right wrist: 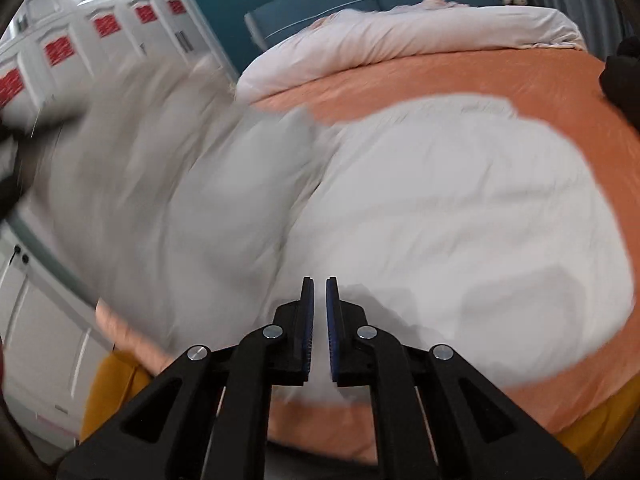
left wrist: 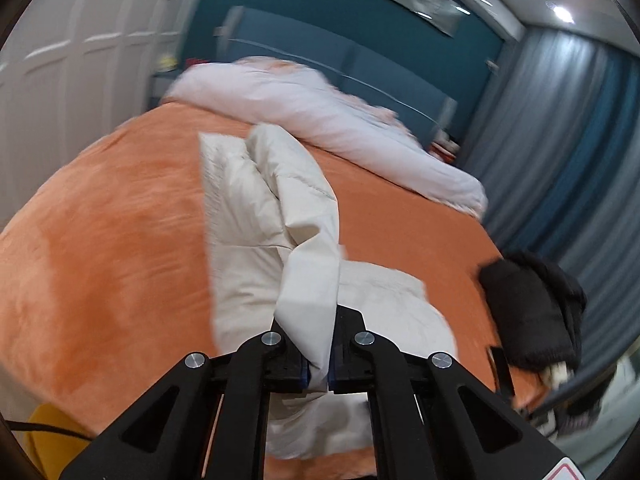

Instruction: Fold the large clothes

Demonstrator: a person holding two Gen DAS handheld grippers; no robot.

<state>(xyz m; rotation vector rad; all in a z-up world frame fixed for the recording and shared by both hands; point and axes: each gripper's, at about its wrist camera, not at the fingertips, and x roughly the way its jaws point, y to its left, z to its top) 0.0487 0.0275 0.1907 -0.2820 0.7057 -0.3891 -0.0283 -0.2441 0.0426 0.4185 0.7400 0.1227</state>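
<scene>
A large cream-white padded jacket (left wrist: 240, 216) lies on the orange bed cover (left wrist: 100, 248). My left gripper (left wrist: 316, 320) is shut on a fold of the jacket and holds that part lifted above the rest. In the right wrist view the jacket (right wrist: 460, 220) spreads wide over the bed, and its left part (right wrist: 160, 184) is blurred and raised. My right gripper (right wrist: 320, 284) hovers over the jacket's near edge, its jaws a narrow gap apart with nothing between them.
A white rolled duvet (left wrist: 328, 120) lies along the blue headboard (left wrist: 360, 64). A black garment (left wrist: 528, 312) sits at the bed's right edge. White wardrobe doors (right wrist: 60, 60) stand to the left, grey-blue curtains (left wrist: 560, 140) to the right. A yellow sheet (right wrist: 116, 384) shows under the cover.
</scene>
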